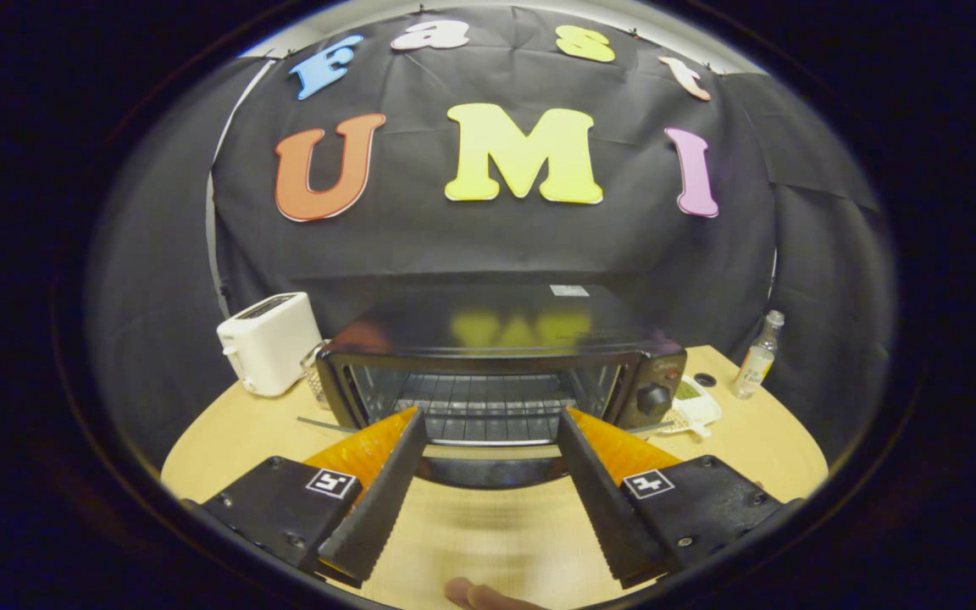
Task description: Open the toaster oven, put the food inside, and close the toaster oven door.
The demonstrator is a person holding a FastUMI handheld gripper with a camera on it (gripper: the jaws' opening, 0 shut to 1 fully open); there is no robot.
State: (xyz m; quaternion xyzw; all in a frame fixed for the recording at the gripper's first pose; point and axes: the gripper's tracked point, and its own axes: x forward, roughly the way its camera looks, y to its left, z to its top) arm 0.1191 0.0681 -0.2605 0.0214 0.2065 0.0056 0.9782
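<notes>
Trouble, if it came, looked likely at the door: the gripper (488, 419) hung with fingers spread wide, gripping nothing, just short of the toaster oven (501, 364), whose door (488, 468) seemed dropped open onto the wooden table (225, 432), though blur left that uncertain. Drive forward carelessly and a fingertip could jam the wire rack (484, 405) or shove the oven back. Inside, the rack sat bare, no food on it. A white toaster (270, 341) stood left, a small bottle (756, 356) right, a fingertip (484, 597) below.

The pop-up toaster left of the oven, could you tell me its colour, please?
White, clearest in the gripper view: toaster.
</notes>
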